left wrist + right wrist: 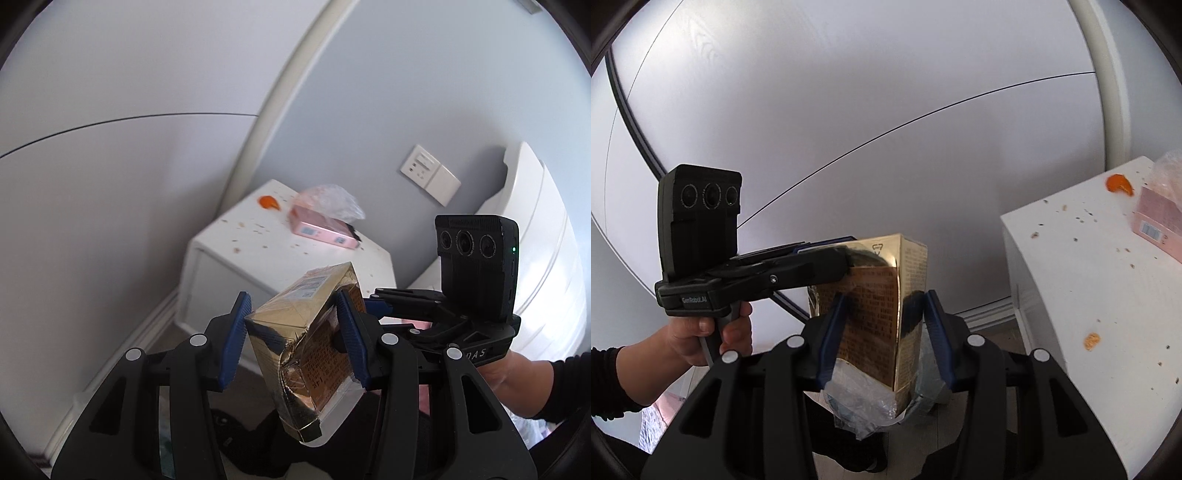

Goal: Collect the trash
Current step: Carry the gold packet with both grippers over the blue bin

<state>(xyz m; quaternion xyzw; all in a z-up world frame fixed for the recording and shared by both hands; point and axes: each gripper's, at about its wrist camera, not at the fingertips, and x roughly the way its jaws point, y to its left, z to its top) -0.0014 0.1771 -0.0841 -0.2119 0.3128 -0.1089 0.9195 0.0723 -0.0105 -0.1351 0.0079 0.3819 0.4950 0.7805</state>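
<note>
Gold carton [314, 343] fills the space between my left gripper [295, 339], whose blue pads [351, 343] press on both of its sides, so it is clamped and carried clear of any surface. My right gripper [882, 336] pinches the same carton from the other end, its pads set against the printed face and the shiny face, with crumpled clear wrapping [860, 406] bunched just below them. From the right wrist I see a hand [701, 332] in a dark sleeve holding the left gripper's handle.

Beyond the carton stands a white desk [258, 243] against the wall. On it lie a pink box [321, 230], a clear plastic bag [332, 201] touching that box, a piece of orange peel [269, 203] near the far corner and scattered crumbs [258, 230]. A wall socket [430, 173] sits above the desk.
</note>
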